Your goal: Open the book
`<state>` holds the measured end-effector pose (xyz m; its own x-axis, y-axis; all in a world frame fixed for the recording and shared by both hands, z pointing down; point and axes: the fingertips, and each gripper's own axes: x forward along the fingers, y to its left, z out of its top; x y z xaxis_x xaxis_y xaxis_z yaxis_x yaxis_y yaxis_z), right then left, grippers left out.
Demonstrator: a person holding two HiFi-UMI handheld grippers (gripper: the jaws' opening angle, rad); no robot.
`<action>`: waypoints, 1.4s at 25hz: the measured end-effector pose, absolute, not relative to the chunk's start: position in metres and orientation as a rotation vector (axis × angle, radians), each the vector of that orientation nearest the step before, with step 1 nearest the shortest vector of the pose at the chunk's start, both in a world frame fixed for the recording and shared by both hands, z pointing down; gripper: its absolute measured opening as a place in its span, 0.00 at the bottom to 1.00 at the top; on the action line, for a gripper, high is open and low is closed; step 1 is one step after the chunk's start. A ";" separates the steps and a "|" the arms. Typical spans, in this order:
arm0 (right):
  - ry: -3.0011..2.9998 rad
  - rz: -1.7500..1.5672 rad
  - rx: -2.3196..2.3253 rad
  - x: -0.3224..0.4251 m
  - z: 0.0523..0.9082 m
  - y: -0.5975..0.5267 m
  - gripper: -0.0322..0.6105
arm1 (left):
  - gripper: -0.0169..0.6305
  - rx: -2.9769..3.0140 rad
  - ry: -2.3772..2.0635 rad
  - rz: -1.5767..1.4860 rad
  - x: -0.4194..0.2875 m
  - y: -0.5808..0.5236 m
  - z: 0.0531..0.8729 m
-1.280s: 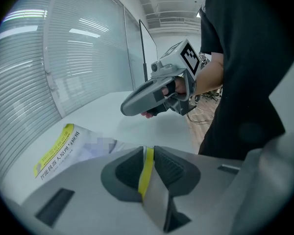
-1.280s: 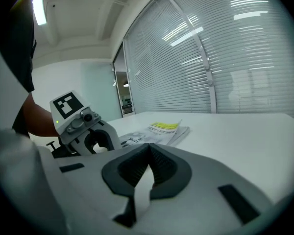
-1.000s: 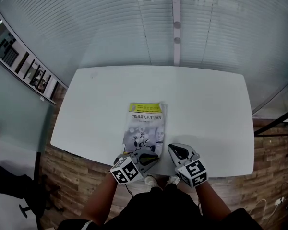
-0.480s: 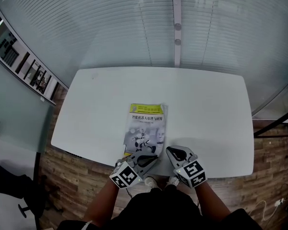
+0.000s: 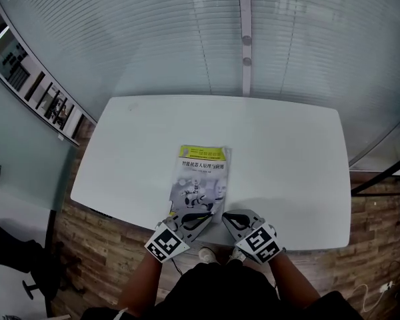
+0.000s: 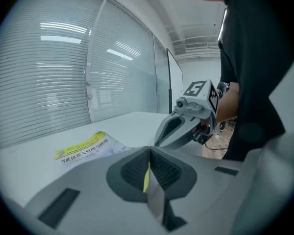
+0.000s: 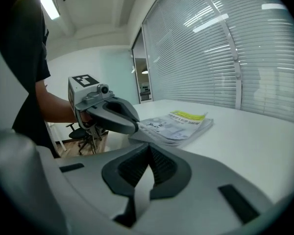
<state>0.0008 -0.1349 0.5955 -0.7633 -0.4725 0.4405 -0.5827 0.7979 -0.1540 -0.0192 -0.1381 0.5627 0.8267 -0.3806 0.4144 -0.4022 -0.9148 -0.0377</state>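
Paperback book (image 5: pixel 201 179), grey-covered with a yellow band, lies in the head view near the front edge of the white rectangular table (image 5: pixel 287 145), long axis running away from the person, yellow end farthest; both forearms reach in low, left gripper (image 5: pixel 195 221) at its near edge, right gripper (image 5: pixel 228 219) just beside. Left gripper view: jaws clamped on a thin yellow-edged leaf of the book. Right gripper view: jaws pressed together, empty, book ahead.
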 end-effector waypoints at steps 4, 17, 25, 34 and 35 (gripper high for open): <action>-2.567 0.377 0.741 -0.015 0.606 -0.134 0.06 | 0.06 2.937 -0.679 0.613 -0.019 -0.141 0.560; -2.615 0.297 0.884 -0.030 0.562 -0.167 0.06 | 0.06 2.977 -0.693 0.538 -0.029 -0.149 0.526; -2.640 0.188 0.974 -0.052 0.530 -0.180 0.06 | 0.06 3.044 -0.654 0.441 -0.050 -0.155 0.499; -2.655 0.056 0.995 -0.085 0.495 -0.188 0.06 | 0.07 3.070 -0.717 0.274 -0.083 -0.162 0.467; -2.658 0.039 0.990 -0.090 0.491 -0.190 0.06 | 0.07 3.066 -0.729 0.242 -0.088 -0.164 0.464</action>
